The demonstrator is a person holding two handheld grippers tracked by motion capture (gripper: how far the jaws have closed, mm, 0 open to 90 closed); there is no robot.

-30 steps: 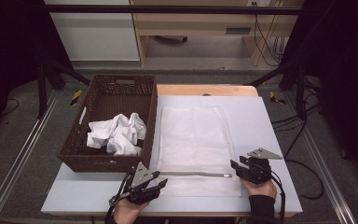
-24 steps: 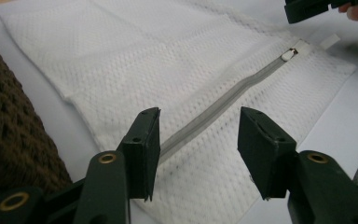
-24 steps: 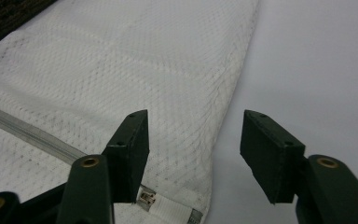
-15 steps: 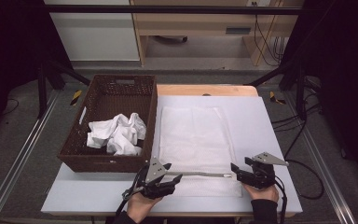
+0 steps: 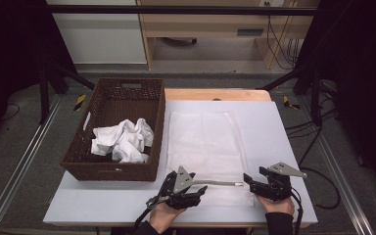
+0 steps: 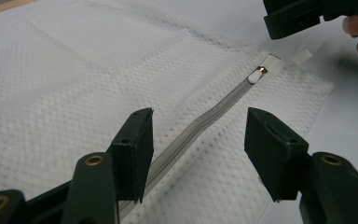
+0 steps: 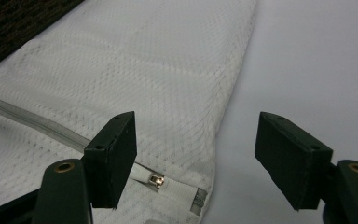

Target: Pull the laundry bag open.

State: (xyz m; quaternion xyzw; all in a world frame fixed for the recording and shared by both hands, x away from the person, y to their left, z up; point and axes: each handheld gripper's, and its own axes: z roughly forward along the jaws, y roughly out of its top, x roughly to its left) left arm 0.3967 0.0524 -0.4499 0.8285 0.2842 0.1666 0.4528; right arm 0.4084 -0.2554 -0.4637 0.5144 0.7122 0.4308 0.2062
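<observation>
White mesh, that's the laundry bag (image 5: 204,149), lying flat on the table (image 5: 284,127) just beside the wicker basket (image 5: 108,169), with its zipper (image 6: 200,123) running along the edge nearest the person. Both grippers sit at that edge now. The left gripper (image 6: 196,144) straddles the zipper track, its 2 jaws apart and gripping nothing; they have just been opening, with only flat fabric and the track beneath them. The right gripper (image 7: 196,154) hovers at the bag's corner, its jaws spread wide after opening too, and the little zipper pull (image 7: 154,179) lies just beside its left jaw, not pinched.

The zipper looks like the step in hand here. To do it well, I'd judge 1 gripper should pin the mesh close to the pull so the bag can't bunch, while the other nips the tab squarely and draws it straight along the track. The crumpled white cloths (image 5: 122,141) wait in the basket beside the bag.
</observation>
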